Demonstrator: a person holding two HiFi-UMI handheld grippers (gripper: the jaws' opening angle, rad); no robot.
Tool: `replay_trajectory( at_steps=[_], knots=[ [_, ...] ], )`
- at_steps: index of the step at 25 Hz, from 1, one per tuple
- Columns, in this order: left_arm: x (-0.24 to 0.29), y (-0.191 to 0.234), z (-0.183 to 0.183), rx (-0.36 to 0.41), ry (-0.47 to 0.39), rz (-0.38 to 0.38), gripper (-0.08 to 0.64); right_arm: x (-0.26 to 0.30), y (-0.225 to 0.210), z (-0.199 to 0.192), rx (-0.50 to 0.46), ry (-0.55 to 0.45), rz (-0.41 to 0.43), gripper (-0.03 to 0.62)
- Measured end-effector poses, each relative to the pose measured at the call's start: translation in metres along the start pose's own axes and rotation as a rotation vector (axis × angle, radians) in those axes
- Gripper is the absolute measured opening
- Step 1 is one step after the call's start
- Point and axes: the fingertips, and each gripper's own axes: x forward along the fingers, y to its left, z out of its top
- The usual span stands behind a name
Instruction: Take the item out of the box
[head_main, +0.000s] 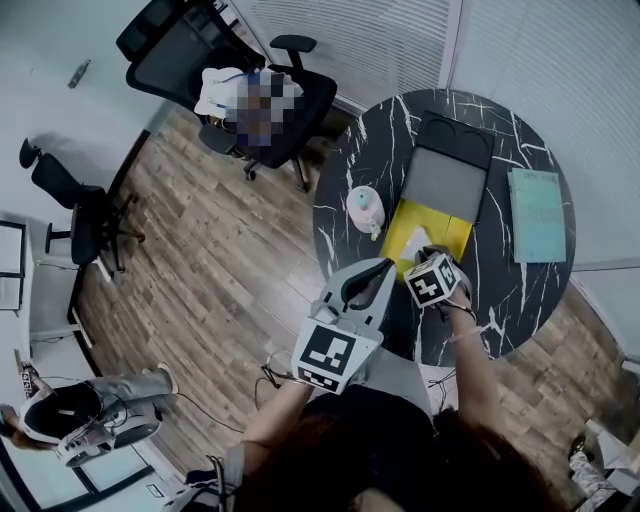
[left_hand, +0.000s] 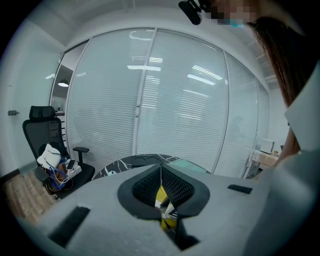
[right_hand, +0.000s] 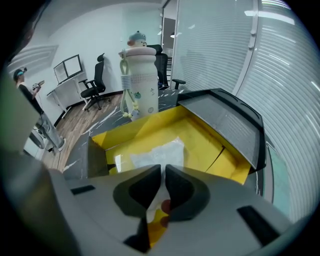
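Centrally on the round marble table (head_main: 505, 290) sits the open yellow box (right_hand: 202, 137), its grey lid (head_main: 445, 180) folded back. Inside lies a clear plastic bag (right_hand: 159, 151), its near edge pinched by the right gripper (right_hand: 163, 172). The left gripper (left_hand: 160, 172) hangs just beside the box, jaws pressed together, empty.

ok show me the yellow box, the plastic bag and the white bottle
yellow box (right_hand: 207, 145): right gripper view, bare inner floor.
plastic bag (right_hand: 157, 150): right gripper view, crumpled middle.
white bottle (right_hand: 141, 82): right gripper view, its body.
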Motion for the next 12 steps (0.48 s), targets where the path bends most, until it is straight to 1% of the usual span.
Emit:
replay_trajectory(
  at_steps=[5,12],
  knots=[
    [-0.002,-0.004,0.001,0.001,-0.003,-0.014,0.026,-0.004,-0.001,0.006,0.018,-0.019,-0.007,0.028],
    [-0.010,-0.007,0.001,0.006,-0.014,-0.022,0.026,-0.010,0.000,-0.001,0.066,-0.031,-0.013,0.023]
  ],
)
